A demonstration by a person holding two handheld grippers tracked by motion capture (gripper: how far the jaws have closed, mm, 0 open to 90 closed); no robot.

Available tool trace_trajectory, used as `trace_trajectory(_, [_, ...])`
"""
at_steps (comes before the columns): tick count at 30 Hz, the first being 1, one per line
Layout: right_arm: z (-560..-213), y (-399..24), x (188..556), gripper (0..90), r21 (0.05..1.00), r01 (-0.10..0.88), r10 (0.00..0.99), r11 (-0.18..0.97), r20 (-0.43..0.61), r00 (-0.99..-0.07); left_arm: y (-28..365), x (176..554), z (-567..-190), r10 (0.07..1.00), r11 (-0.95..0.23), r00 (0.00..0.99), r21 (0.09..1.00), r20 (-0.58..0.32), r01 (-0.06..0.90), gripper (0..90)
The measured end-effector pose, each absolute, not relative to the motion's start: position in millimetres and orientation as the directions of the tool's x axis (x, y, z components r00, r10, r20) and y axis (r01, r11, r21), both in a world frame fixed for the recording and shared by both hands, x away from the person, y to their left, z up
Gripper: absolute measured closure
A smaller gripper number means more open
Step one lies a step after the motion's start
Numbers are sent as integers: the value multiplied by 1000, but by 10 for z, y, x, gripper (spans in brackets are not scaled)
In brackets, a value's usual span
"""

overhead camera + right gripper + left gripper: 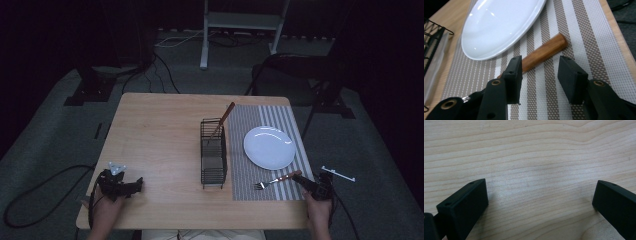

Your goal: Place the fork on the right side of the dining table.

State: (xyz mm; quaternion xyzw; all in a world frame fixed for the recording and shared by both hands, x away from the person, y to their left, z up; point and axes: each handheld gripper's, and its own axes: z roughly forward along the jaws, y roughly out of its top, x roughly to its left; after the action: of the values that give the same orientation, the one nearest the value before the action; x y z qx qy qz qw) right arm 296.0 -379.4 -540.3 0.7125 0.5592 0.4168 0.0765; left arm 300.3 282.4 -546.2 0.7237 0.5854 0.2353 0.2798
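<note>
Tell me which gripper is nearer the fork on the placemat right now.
Right. The right gripper sits at the fork's wooden handle, jaws apart, not gripping it. The left gripper rests with jaws open on bare wood at the table's near-left corner, beyond the wire rack.

The left hand [102, 212] rests low at the near left, holding the left gripper [136, 186] level and pointing right, its jaws standing wide apart. The right hand [318, 212] comes in at the near right; the right gripper [298, 178] points forward and left, jaws partly apart with nothing pinched.
</note>
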Motion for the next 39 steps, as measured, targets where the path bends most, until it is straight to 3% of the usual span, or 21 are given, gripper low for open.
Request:
trace_trajectory(11, [-5307,-3667,2837,490,586,735,855,-340,518,-17,2824,3003,-5462,979,-158,204,680,13,716,1])
trace_trajectory(17, [-5242,-3445,2754,346,615,738,870,-276,487,-81,2823,3003,-5462,979,-157,203,680,12,716,0])
trace_trajectory(18, [-5223,-3389,2746,261,623,737,865,-260,490,-109,2823,3003,-5461,979,-157,203,680,12,716,0])
trace_trajectory(28, [-5234,-2922,2746,258,582,799,819,-150,526,-229,2823,3003,-5461,979,-157,204,680,13,716,1])
trace_trajectory(39, [-5368,-2638,2743,260,536,839,786,-93,557,-268,2824,3003,-5461,979,-158,204,680,13,716,0])
